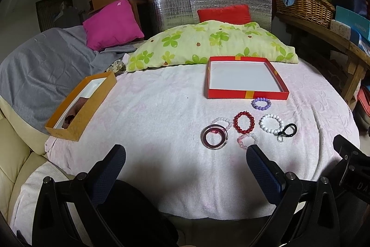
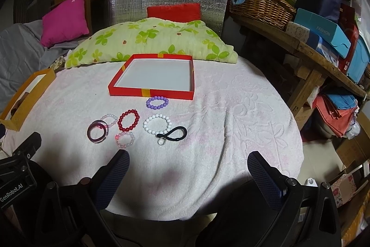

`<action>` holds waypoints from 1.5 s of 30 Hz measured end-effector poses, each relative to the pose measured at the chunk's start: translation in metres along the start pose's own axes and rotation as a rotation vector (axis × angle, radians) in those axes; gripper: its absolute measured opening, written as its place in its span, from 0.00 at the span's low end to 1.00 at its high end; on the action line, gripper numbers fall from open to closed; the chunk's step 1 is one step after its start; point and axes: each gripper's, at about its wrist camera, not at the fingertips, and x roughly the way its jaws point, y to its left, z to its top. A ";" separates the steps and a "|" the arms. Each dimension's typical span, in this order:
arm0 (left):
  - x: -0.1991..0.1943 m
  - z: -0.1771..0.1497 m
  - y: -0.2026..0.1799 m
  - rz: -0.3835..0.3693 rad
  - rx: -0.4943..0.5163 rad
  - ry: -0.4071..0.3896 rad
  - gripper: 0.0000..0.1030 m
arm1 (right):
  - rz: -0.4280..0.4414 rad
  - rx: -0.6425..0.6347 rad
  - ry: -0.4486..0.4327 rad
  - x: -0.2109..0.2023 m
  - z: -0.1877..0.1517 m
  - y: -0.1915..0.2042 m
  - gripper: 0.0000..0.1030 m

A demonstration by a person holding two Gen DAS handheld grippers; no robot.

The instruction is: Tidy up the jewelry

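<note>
Several bracelets lie on a pale pink blanket (image 1: 161, 122): purple beads (image 1: 261, 103) (image 2: 157, 102), red beads (image 1: 244, 122) (image 2: 128, 120), white beads (image 1: 271, 122) (image 2: 157, 124) with a black clasp (image 1: 288, 130) (image 2: 172, 134), a dark glassy bangle (image 1: 214, 137) (image 2: 98, 131), and two pale pink bead bracelets (image 1: 248, 140) (image 2: 125, 139). Behind them sits an empty red tray (image 1: 247, 94) (image 2: 129, 92) with a white floor. My left gripper (image 1: 186, 154) is open and empty, near the bracelets. My right gripper (image 2: 188, 160) is open and empty, just right of them.
An orange box (image 1: 81, 108) (image 2: 25, 94) sits at the blanket's left edge. A green floral pillow (image 1: 208, 43) (image 2: 148, 38) lies behind the tray. A wooden shelf (image 2: 312, 50) with a wicker basket (image 2: 261, 6) and boxes stands at the right.
</note>
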 end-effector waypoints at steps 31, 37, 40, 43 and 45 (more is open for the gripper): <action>0.058 0.011 0.005 0.011 -0.009 0.030 1.00 | 0.010 0.000 0.039 0.049 0.009 -0.002 1.00; 0.112 0.012 0.017 0.044 -0.014 0.081 1.00 | 0.174 0.031 0.084 0.098 0.021 -0.014 1.00; 0.140 0.010 0.025 0.034 -0.035 0.129 1.00 | 0.265 0.040 0.116 0.121 0.024 -0.016 1.00; 0.154 0.009 0.026 0.004 -0.034 0.151 1.00 | 0.330 0.064 0.142 0.147 0.027 -0.020 0.95; 0.161 0.007 0.023 -0.018 -0.025 0.156 1.00 | 0.356 0.069 0.154 0.159 0.029 -0.021 0.89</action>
